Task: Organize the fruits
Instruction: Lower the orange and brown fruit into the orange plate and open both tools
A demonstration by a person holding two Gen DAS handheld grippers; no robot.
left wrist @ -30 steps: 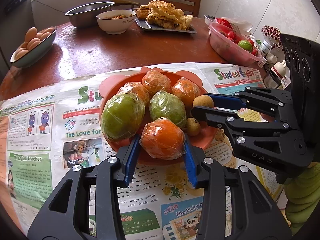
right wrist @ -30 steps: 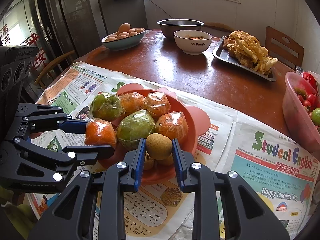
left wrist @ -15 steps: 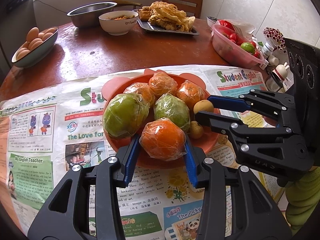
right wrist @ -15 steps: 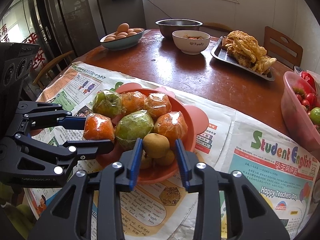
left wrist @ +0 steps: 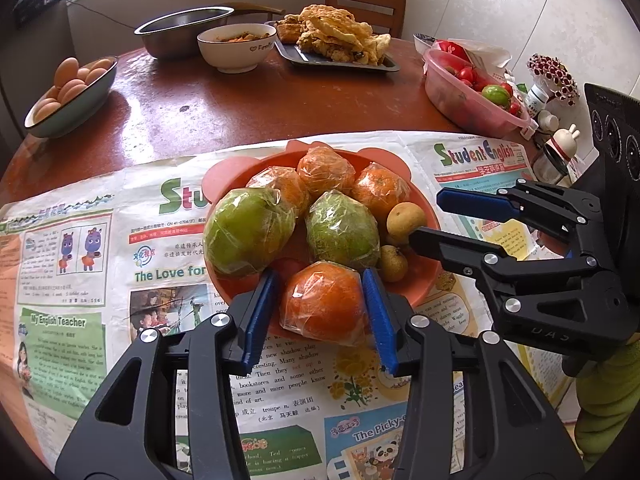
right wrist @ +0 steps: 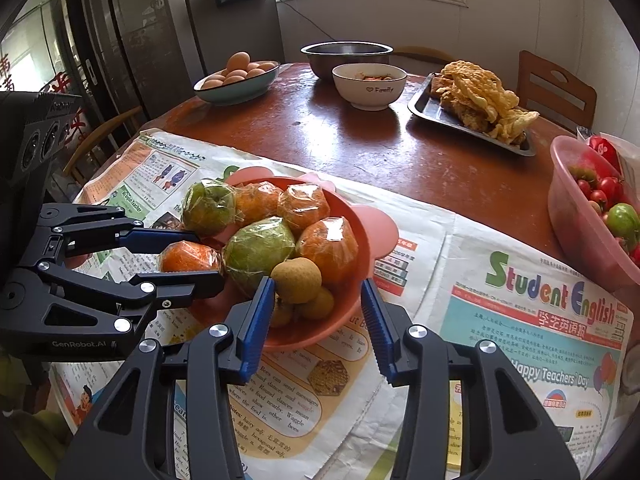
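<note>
An orange-red plate [left wrist: 224, 176] on newspaper holds several film-wrapped oranges, two wrapped green fruits [left wrist: 248, 236] and a few brown longans [left wrist: 392, 264]. My left gripper [left wrist: 320, 276] straddles the nearest wrapped orange [left wrist: 324, 308], which rests on the plate's front rim. Its jaws are opening, and a thin gap shows at the left pad. My right gripper [right wrist: 318, 282] reaches in from the plate's right side. Its jaws are also opening, with nothing gripped. A longan [right wrist: 296, 280] lies on the pile just beyond the right gripper's left fingertip, clear of the other one.
On the brown table behind stand a bowl of eggs [left wrist: 68, 96], a steel basin [left wrist: 184, 36], a white bowl [left wrist: 236, 48] and a tray of fried food [left wrist: 336, 36]. A pink tub of tomatoes [left wrist: 468, 92] and small bottles [left wrist: 552, 120] are at the right. Newspaper [right wrist: 520, 320] covers the near table.
The right jaws have spread away from the longan they were holding; it now rests on the pile. The left jaws have eased slightly off the orange. Neither hand has shifted much.
</note>
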